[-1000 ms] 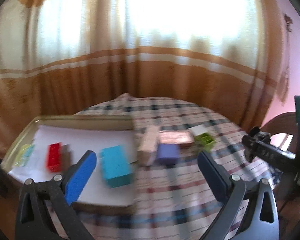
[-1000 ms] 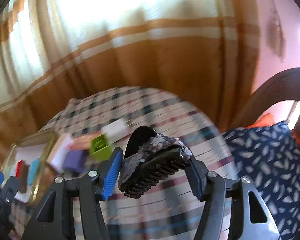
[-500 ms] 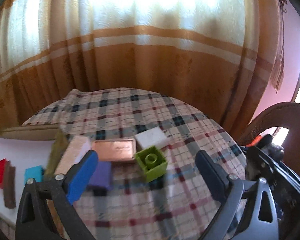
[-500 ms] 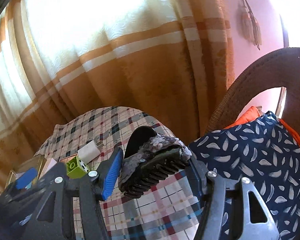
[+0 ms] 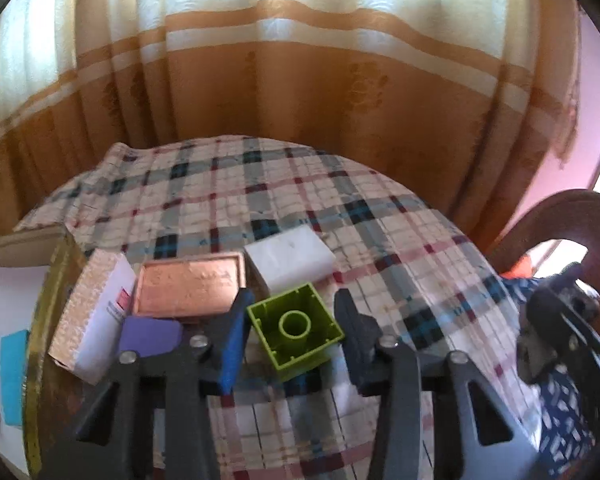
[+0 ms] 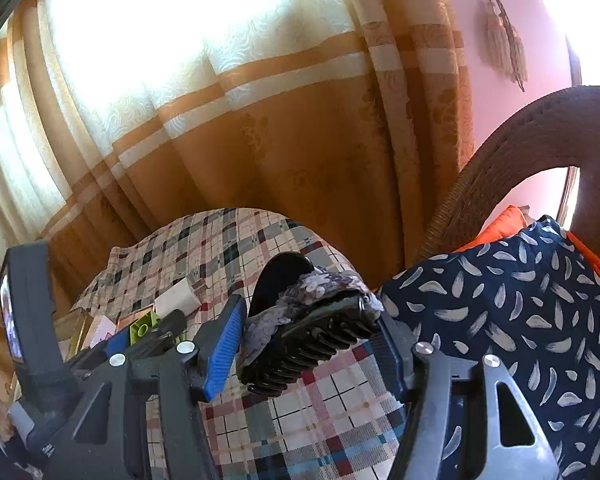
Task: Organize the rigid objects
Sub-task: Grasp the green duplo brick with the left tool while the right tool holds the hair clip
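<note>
A lime green building block (image 5: 296,330) lies hollow side up on the checked tablecloth, between the fingers of my left gripper (image 5: 290,334). The jaws have narrowed around it and sit close to its sides; contact is not clear. It also shows in the right wrist view (image 6: 142,326). My right gripper (image 6: 308,340) is shut on a black hair claw clip (image 6: 306,328) with a grey patterned top, held above the table's right edge.
Beside the green block lie a white block (image 5: 290,264), a copper-coloured tin lid (image 5: 188,286), a purple block (image 5: 150,336) and a pink-and-white box (image 5: 92,316). A gold-rimmed tray (image 5: 40,344) at left holds a cyan piece (image 5: 14,372). A wicker chair (image 6: 520,152) with a navy cushion stands at right.
My left gripper swung right from the tray, came down over the green block and narrowed its jaws around it. My right gripper kept hold of the clip and drifted right.
</note>
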